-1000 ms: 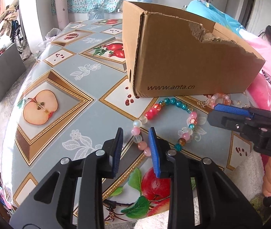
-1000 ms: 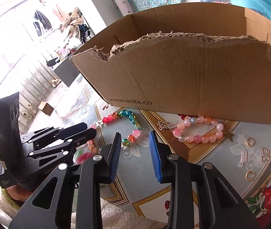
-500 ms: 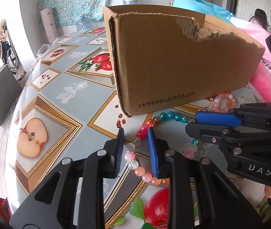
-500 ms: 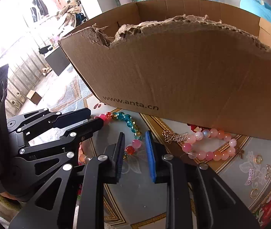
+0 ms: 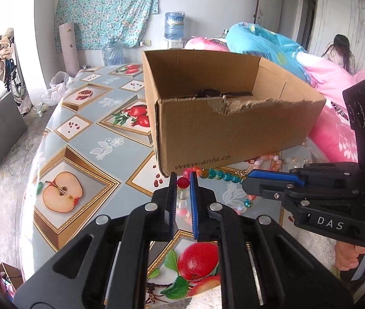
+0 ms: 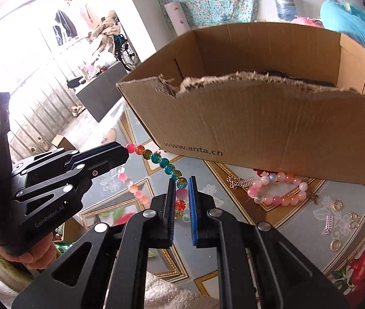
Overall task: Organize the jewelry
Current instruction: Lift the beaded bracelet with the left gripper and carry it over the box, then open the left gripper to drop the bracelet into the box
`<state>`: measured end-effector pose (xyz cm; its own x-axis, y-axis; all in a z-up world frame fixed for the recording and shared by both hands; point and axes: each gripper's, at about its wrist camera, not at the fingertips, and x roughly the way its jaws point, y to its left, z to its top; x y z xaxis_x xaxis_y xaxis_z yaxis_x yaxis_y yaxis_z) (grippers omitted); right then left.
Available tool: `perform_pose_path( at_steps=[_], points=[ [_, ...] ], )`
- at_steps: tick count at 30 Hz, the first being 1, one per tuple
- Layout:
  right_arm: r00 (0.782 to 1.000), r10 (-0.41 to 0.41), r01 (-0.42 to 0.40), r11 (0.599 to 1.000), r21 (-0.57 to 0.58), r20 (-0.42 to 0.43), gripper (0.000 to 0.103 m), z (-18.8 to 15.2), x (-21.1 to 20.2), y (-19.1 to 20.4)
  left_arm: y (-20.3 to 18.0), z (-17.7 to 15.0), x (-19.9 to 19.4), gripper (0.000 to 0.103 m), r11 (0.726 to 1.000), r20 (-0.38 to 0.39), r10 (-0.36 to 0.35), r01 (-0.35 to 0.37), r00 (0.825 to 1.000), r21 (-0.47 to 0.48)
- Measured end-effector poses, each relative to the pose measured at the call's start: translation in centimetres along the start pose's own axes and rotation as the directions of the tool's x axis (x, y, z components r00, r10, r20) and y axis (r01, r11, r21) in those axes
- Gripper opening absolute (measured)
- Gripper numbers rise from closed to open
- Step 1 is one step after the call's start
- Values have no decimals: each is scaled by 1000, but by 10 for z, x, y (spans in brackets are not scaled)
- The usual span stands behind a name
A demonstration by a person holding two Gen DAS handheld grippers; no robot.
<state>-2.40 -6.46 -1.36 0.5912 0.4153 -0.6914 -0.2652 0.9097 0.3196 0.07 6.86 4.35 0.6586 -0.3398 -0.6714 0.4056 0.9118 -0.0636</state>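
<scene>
Left wrist view: the multicoloured bead bracelet [image 5: 216,175], which a second ago lay flat on the desk [image 5: 100,134] in front of the cardboard box [image 5: 228,128], is now strung between the two grippers, its teal and orange beads stretched in a line clear of the tablecloth while its pale pink beads hang in a loop below. The left gripper [image 5: 183,182], whose fingers stood apart on either side of the strand a second ago, has just been closing and is now clenched on a red bead at its tips; the right gripper [image 5: 246,180], which has also just been closing, grasps the far end of the teal run. In the right wrist view the same bracelet [image 6: 162,162] runs from the left gripper [image 6: 127,152] down to the right gripper [image 6: 181,182], where a yellow-green bead sits pinched between the blue pads. Both cameras now look over the box's torn front rim, which earlier rose above their sight, and a dark object shows on its floor. Directly ahead, the box wall printed www.anta.cn stands between the bracelet and the inside of the box. Still lying on the desk at the foot of the box are a pink bead bracelet [image 6: 277,188], a small metal charm [image 6: 241,181] touching it, and several gold rings [image 6: 337,221] scattered to the right.
</scene>
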Motion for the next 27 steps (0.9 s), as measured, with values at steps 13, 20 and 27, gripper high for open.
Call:
perform_pose_path(
  at_steps=[13, 20, 27],
  points=[
    [966, 32, 10, 987, -161, 256, 10, 72, -99, 10, -31, 103, -69, 9, 995, 255, -64, 41, 965, 95],
    [978, 4, 30, 987, -158, 210, 10, 135, -79, -23, -32, 162, -25, 9, 992, 202, -97, 79, 975, 94],
    [999, 54, -53, 996, -74, 6, 10, 152, -19, -56, -14, 156, 46, 9, 998, -37, -38, 39, 999, 38]
  ],
)
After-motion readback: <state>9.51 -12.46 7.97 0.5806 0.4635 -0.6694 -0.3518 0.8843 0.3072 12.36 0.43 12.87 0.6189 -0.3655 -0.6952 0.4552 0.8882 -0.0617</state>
